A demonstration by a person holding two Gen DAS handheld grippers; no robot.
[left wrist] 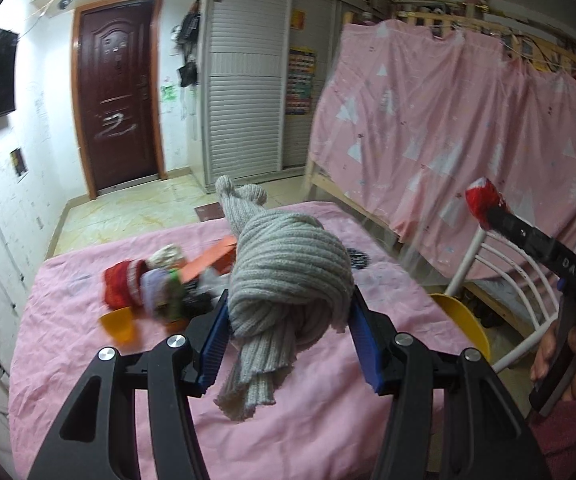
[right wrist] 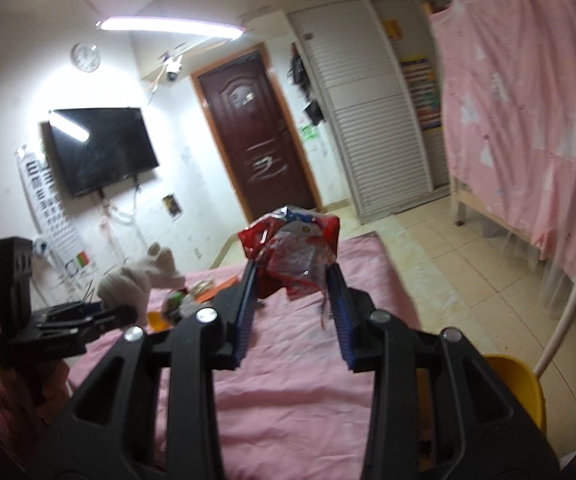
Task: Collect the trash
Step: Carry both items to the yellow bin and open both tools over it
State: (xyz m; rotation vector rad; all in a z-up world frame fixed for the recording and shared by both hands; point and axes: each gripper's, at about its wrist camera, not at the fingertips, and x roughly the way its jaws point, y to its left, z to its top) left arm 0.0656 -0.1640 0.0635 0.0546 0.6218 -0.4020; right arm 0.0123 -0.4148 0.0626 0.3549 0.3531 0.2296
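A pink sheet [left wrist: 288, 420] is spread over the work surface, on which a blurred heap of trash [left wrist: 156, 284] is left: a red knitted piece, an orange card and a small orange cup. A brown door [left wrist: 118, 100], a white slatted wardrobe [left wrist: 244, 100] and a wall-mounted television [right wrist: 102, 148] are seen behind, and a bunk bed draped in a pink curtain [left wrist: 448, 132] stands to the right, with a yellow bin [right wrist: 516, 384] and a white chair beside the surface.

The left gripper [left wrist: 288, 320] is held above the sheet, angled downward, and is clenched on a knotted grey knitted cloth [left wrist: 288, 272] whose ends hang below the blue pads. The right gripper [right wrist: 294, 276] is held nearly level and is clamped on a crumpled red snack wrapper [right wrist: 292, 248], raised above the sheet.
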